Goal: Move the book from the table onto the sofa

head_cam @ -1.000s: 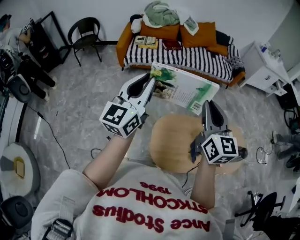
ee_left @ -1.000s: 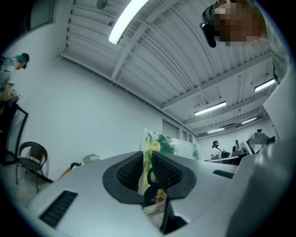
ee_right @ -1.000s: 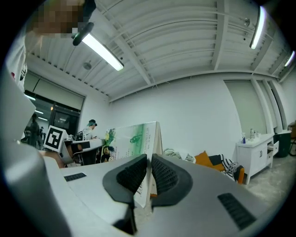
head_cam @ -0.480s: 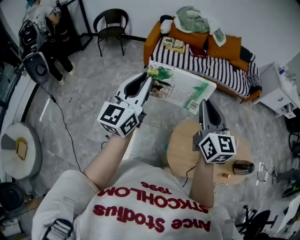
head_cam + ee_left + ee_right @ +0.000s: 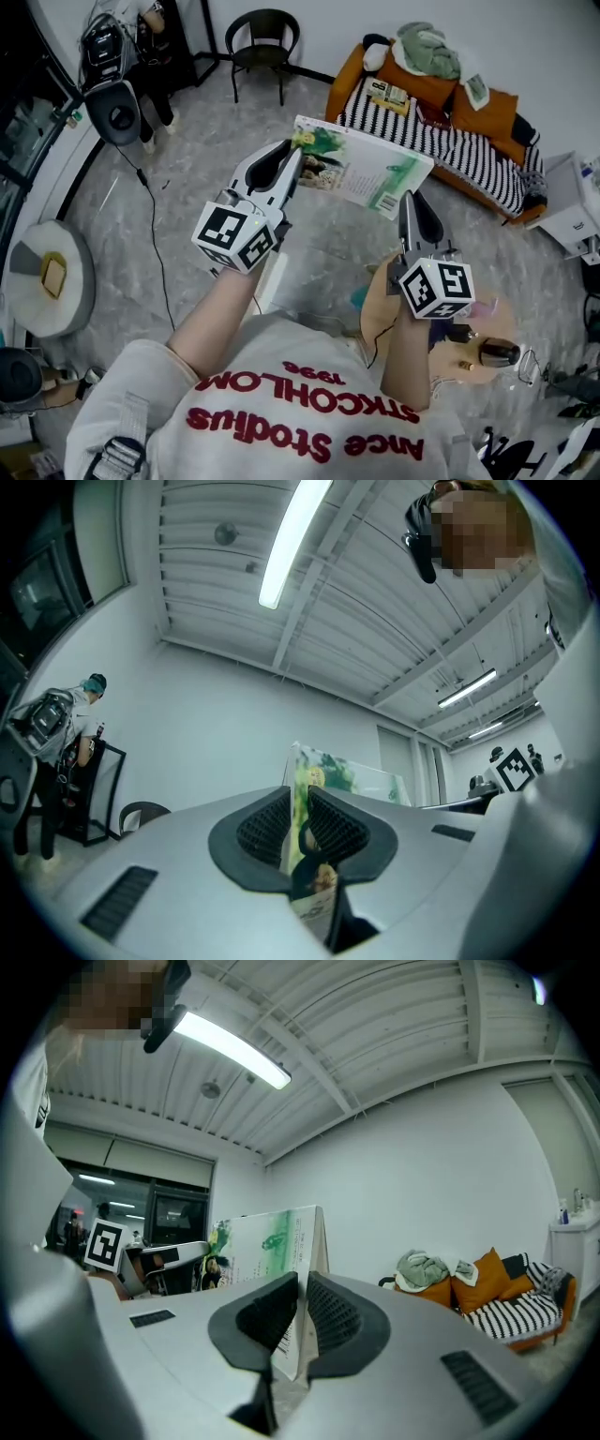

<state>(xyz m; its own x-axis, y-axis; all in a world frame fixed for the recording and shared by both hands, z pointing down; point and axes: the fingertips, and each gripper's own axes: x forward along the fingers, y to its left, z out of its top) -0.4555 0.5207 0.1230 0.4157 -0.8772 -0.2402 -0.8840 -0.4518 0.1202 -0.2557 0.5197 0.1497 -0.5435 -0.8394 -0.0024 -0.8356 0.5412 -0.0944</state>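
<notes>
A thin book (image 5: 361, 172) with a green and white cover hangs in the air between both grippers, over the grey floor. My left gripper (image 5: 292, 159) is shut on its left edge, and its pads clamp the cover (image 5: 302, 803) in the left gripper view. My right gripper (image 5: 409, 199) is shut on the book's right near corner; the page edge (image 5: 300, 1326) sits between its pads. The orange sofa (image 5: 441, 145) with a striped cover stands ahead at upper right, and shows again as a sofa (image 5: 511, 1307) at the right of the right gripper view.
A round wooden table (image 5: 487, 323) with a small bottle (image 5: 497, 353) lies below my right arm. A black chair (image 5: 264, 42) stands at the back. Books (image 5: 392, 94), orange cushions and a green cloth (image 5: 429, 49) lie on the sofa. A person (image 5: 141, 28) stands far left; a white cabinet (image 5: 577, 202) is right.
Both grippers have carried the book away from above the round table and across the floor. The table has slid to lower right, and the sofa has shifted to the upper right.
</notes>
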